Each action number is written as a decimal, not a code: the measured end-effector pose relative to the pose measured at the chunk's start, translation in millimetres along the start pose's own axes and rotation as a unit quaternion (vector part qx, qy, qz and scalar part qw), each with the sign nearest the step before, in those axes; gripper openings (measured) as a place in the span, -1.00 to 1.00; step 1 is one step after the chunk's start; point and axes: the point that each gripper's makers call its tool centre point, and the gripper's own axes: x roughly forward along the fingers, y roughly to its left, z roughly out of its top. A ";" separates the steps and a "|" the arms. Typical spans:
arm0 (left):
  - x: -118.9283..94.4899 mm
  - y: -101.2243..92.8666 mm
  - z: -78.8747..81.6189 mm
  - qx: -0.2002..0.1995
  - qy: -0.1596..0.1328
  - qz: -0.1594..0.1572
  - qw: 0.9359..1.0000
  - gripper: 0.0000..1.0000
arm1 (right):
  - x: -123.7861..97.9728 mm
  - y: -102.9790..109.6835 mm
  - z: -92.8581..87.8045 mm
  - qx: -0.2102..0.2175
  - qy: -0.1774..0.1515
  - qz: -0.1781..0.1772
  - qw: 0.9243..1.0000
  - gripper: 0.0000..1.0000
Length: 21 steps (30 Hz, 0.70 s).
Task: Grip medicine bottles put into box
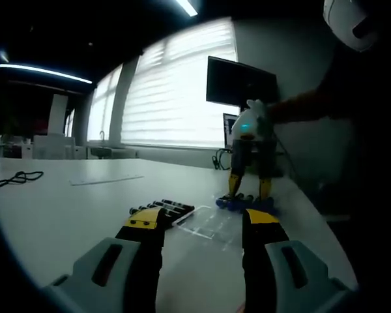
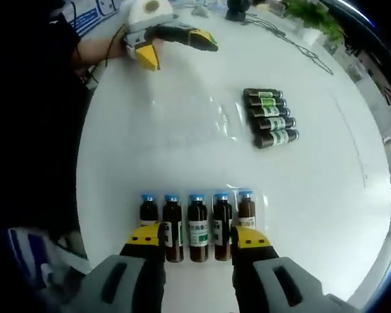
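Observation:
A row of several brown bottles (image 2: pixel 197 228) with blue caps stands in a clear tray (image 2: pixel 259 199) near me. My right gripper (image 2: pixel 197 236) is open, and its yellow-tipped jaws straddle the middle bottles of that row. In the left gripper view, the right gripper (image 1: pixel 249 193) stands upright over the blue caps (image 1: pixel 244 203). Several dark bottles with green labels (image 2: pixel 270 117) lie side by side on the white table; they also show as dark bottles (image 1: pixel 167 207). A clear plastic box (image 1: pixel 208 225) lies beside them. My left gripper (image 1: pixel 205 222) is open and holds nothing; a hand holds the left gripper (image 2: pixel 177 49) farther off.
A dark monitor (image 1: pixel 241 81) and cables (image 2: pixel 283 36) sit at the table's far edge, with a plant (image 2: pixel 313 13) nearby. A black cord (image 1: pixel 16 177) lies on the table at left. The person's sleeve (image 2: pixel 52 72) lines one side. Bright blinds stand behind the table.

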 end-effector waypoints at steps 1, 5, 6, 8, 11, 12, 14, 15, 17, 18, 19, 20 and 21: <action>0.1 -0.3 0.1 0.000 0.000 -0.001 1.000 -0.20 | -0.3 -0.3 -0.2 0.018 0.002 -0.003 1.000 -0.27; 0.2 -1.7 1.3 0.000 -0.002 -0.003 1.000 -0.20 | -0.3 -1.5 -1.8 0.082 0.012 -0.019 0.996 -0.27; -0.1 -1.6 1.7 -0.001 -0.003 -0.003 1.000 -0.20 | 0.0 -2.8 -1.0 0.106 0.010 -0.026 0.994 -0.27; -0.7 -0.9 2.0 -0.001 -0.005 -0.003 1.000 -0.20 | -0.2 -5.2 -1.4 0.162 0.010 -0.036 0.986 -0.28; -1.5 0.0 2.1 -0.002 -0.007 -0.004 1.000 -0.20 | -0.5 -7.9 -3.1 0.243 0.014 -0.047 0.969 -0.28; -1.9 0.4 1.9 -0.001 -0.007 -0.004 1.000 -0.20 | -0.6 -8.0 -3.7 0.271 0.016 -0.050 0.961 -0.29; -2.5 0.2 1.7 -0.001 -0.007 -0.006 1.000 -0.20 | -1.2 -7.4 -5.9 0.313 0.025 -0.054 0.948 -0.29; -2.8 -0.1 1.8 0.000 -0.008 -0.007 1.000 -0.20 | -1.1 -7.8 -6.4 0.331 0.026 -0.057 0.941 -0.29; -3.8 -0.2 1.6 0.001 -0.008 -0.008 1.000 -0.20 | -1.1 -8.0 -6.9 0.361 0.030 -0.064 0.930 -0.29; -4.2 -0.1 1.7 0.001 -0.009 -0.009 1.000 -0.20 | -1.2 -7.3 -7.1 0.380 0.032 -0.066 0.922 -0.29; -4.5 0.2 1.6 0.000 -0.009 -0.009 1.000 -0.20 | -1.0 -7.2 -7.0 0.394 0.032 -0.066 0.916 -0.29; -4.9 0.7 1.5 -0.001 -0.009 -0.009 1.000 -0.20 | -0.6 -7.7 -7.3 0.414 0.032 -0.069 0.907 -0.29; -5.5 0.7 1.8 -0.004 -0.011 -0.012 1.000 -0.20 | 0.0 -6.9 -6.4 0.432 0.030 -0.069 0.899 -0.29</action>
